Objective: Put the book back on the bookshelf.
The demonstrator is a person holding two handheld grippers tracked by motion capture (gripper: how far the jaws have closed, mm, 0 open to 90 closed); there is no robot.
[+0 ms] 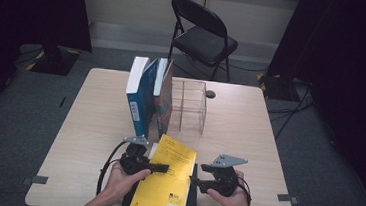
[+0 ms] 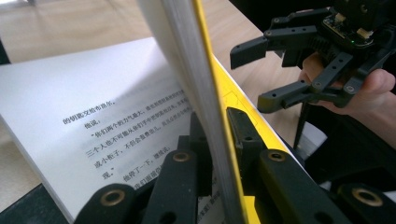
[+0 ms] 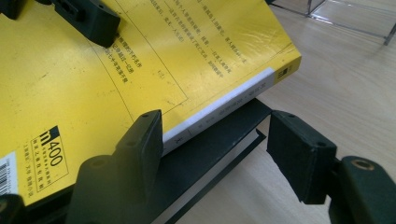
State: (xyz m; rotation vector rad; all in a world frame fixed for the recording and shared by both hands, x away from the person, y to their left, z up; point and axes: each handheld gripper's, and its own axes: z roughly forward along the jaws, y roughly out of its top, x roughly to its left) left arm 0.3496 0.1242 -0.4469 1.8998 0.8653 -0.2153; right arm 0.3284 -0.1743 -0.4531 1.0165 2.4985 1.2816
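Observation:
A yellow book (image 1: 166, 187) lies near the table's front edge on top of a black book (image 1: 191, 204). My left gripper (image 1: 162, 168) is shut on the yellow book's cover and some pages, lifting them. In the left gripper view the yellow cover (image 2: 205, 60) stands on edge between the jaws of my left gripper (image 2: 217, 121), above a white printed page (image 2: 93, 107). My right gripper (image 1: 197, 177) is open at the book's right side. In the right gripper view my right gripper (image 3: 219, 140) straddles the spine edge of the yellow book (image 3: 93, 70) and the black book (image 3: 210, 154).
A blue book (image 1: 139, 96) and a dark red book (image 1: 164, 99) stand upright mid-table against a clear acrylic box (image 1: 190, 106). A small dark object (image 1: 211, 94) lies behind the box. A black folding chair (image 1: 202, 34) stands beyond the wooden table (image 1: 249, 129).

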